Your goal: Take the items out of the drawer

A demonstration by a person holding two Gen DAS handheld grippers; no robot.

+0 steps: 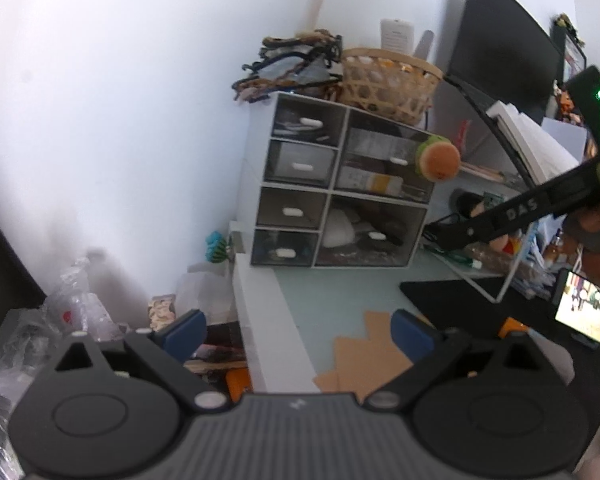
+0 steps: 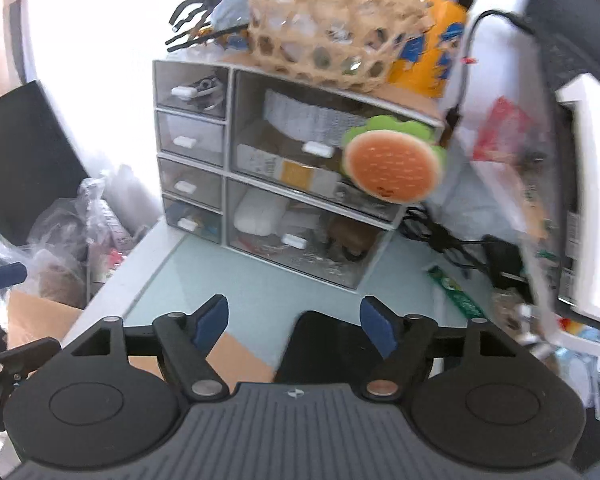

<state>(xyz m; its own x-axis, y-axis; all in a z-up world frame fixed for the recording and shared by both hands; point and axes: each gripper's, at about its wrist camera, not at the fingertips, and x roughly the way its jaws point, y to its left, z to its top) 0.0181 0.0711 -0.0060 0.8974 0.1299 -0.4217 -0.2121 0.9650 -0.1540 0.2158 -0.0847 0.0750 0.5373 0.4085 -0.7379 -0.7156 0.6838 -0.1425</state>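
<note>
A small grey drawer unit [image 1: 332, 184] [image 2: 268, 160] with see-through drawers stands at the back of the desk; all its drawers look shut. A burger-shaped toy [image 1: 438, 159] [image 2: 394, 168] hangs in front of its upper right drawer. My left gripper [image 1: 296, 334] is open and empty, low over the desk's left edge, well short of the unit. My right gripper [image 2: 294, 320] is open and empty above the desk, in front of the unit's lower drawers. The right gripper's body [image 1: 540, 204] shows at the right of the left wrist view.
A woven basket [image 1: 388, 80] [image 2: 332, 28] and hair clips [image 1: 292, 64] sit on top of the unit. A monitor [image 1: 500, 48], cables [image 2: 452, 240], a phone [image 1: 588, 312], cardboard pieces [image 1: 364, 356] and a black mat [image 1: 460, 296] are on the desk. Plastic bags [image 2: 68, 224] lie left of it.
</note>
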